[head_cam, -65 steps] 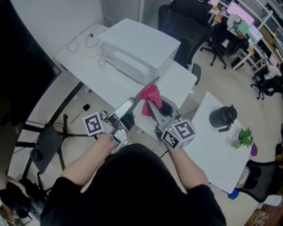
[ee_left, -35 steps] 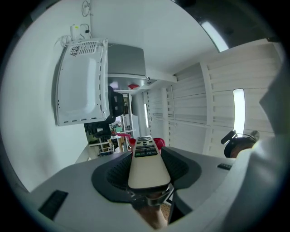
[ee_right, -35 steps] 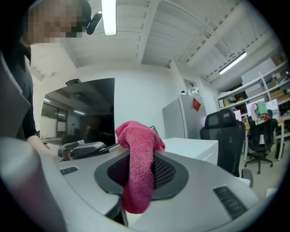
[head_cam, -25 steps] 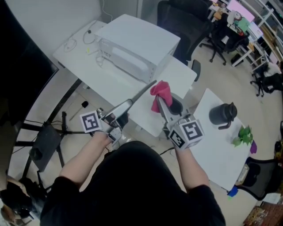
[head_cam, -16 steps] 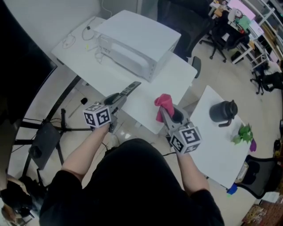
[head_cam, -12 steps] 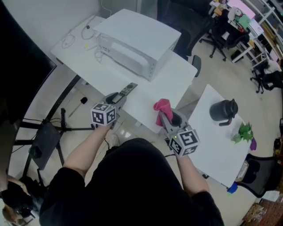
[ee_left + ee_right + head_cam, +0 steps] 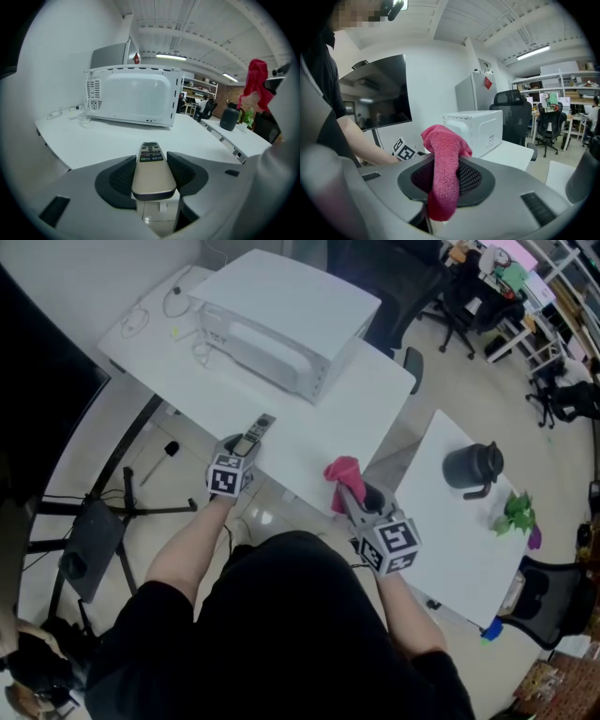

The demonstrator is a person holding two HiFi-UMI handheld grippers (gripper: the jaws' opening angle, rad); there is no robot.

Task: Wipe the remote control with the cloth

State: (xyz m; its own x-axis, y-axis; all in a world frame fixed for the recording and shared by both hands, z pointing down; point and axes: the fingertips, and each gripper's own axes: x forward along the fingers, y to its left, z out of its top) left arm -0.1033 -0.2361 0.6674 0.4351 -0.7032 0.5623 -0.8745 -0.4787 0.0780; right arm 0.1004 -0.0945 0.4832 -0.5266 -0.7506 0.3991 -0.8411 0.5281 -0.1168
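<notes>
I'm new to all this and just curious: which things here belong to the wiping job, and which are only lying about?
For the job:
remote control, gripped by the left gripper
pink cloth, gripped by the right gripper

Lying about:
white microwave
black jug
green plant
cables beside the microwave
black office chair

The slim gold remote control (image 7: 151, 168) lies buttons-up, clamped in the left claw (image 7: 151, 177); the crumpled pink cloth (image 7: 443, 154) droops from the right claw (image 7: 446, 180).
</notes>
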